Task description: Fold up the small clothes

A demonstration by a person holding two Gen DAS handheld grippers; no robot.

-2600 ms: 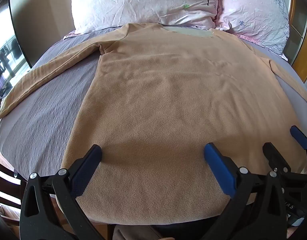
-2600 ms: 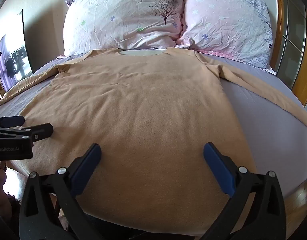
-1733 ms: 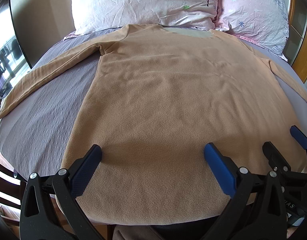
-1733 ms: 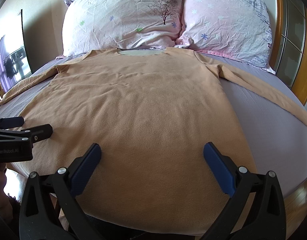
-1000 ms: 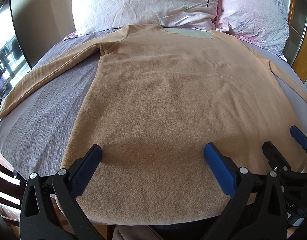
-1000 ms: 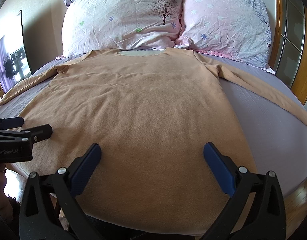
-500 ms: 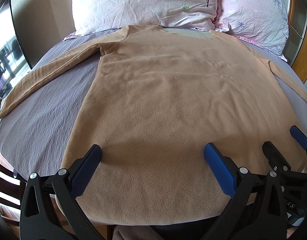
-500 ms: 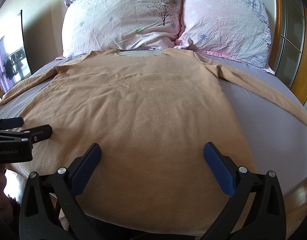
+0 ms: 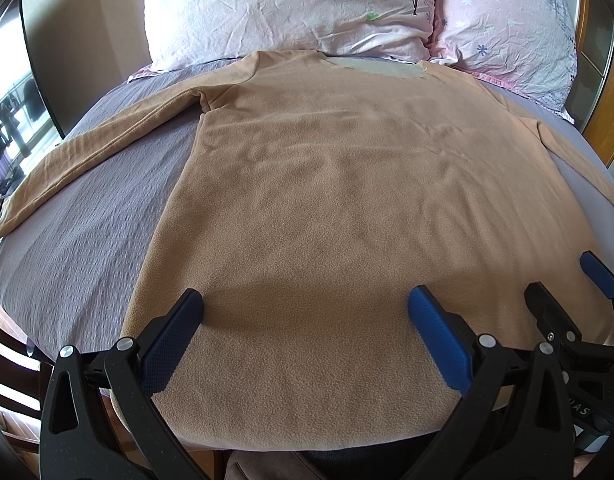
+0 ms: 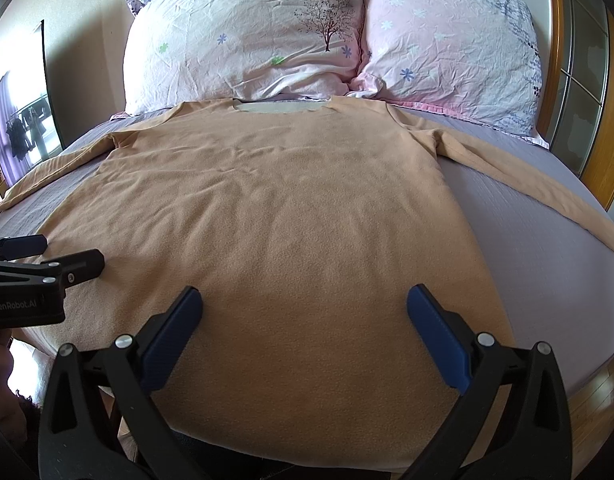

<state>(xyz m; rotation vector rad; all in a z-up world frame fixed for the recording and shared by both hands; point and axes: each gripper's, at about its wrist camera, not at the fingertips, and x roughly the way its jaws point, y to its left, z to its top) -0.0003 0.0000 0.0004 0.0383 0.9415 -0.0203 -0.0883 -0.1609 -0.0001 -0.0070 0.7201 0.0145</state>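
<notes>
A tan long-sleeved fleece top [image 9: 347, 208] lies flat on the bed, neck toward the pillows, both sleeves spread out to the sides; it also shows in the right wrist view [image 10: 275, 220]. My left gripper [image 9: 305, 304] is open and empty, hovering over the top's hem on the left half. My right gripper [image 10: 303, 304] is open and empty over the hem on the right half. The right gripper shows at the right edge of the left wrist view [image 9: 567, 284], and the left gripper at the left edge of the right wrist view [image 10: 55, 254].
The bed has a grey-lilac sheet [image 9: 87, 224]. Two floral pillows [image 10: 247, 40] [image 10: 447, 48] lean at the head. A wooden frame with glass panels [image 10: 579, 92] stands to the right. The bed's near edge lies just under the grippers.
</notes>
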